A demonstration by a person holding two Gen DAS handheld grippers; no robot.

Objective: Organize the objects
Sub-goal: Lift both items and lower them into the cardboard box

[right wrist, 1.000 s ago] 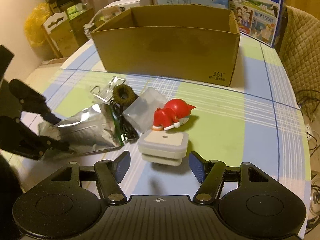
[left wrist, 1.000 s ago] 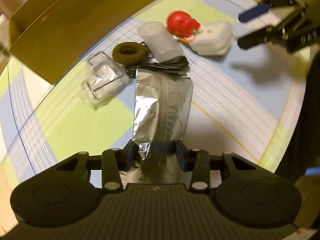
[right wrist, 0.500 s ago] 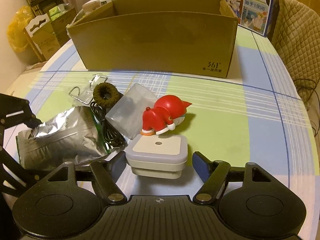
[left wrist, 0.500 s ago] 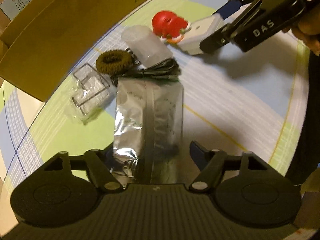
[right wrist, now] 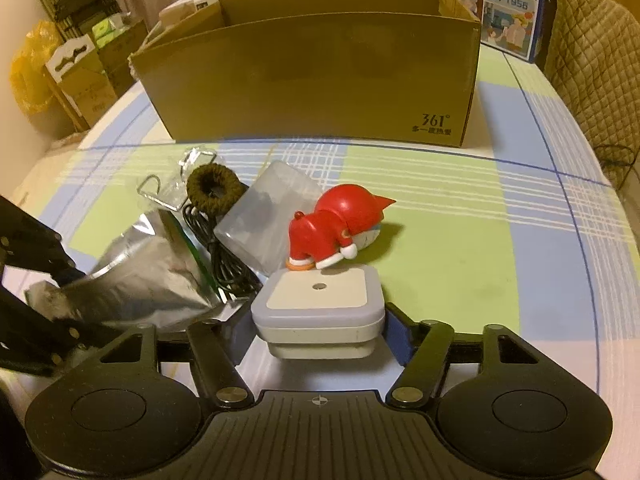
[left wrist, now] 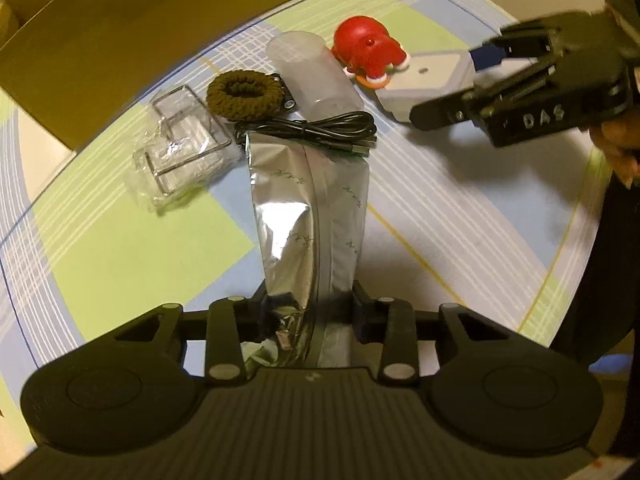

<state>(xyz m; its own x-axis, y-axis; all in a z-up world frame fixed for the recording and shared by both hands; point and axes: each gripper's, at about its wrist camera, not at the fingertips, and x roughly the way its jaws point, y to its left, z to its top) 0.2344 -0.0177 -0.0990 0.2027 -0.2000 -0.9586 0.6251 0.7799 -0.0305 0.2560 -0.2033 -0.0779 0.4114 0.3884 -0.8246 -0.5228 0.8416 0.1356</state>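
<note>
A cardboard box [right wrist: 312, 80] stood at the back of a checked tablecloth [right wrist: 460, 248]. In front of the box, at the left, a silver foil pouch [left wrist: 312, 216] was pinched at its near end by the left gripper [left wrist: 310, 312], whose jaws were closing. Nearer the box lay a clear plastic packet [left wrist: 180, 156], a brown hair tie [left wrist: 244, 94], a coiled black cable [left wrist: 320, 132] and a frosted container [left wrist: 316, 76]. Further right, a red figurine [right wrist: 336, 232] was seen. A white square device [right wrist: 320, 308] sat between the right gripper's [right wrist: 316, 340] closing jaws; contact could not be told.
</note>
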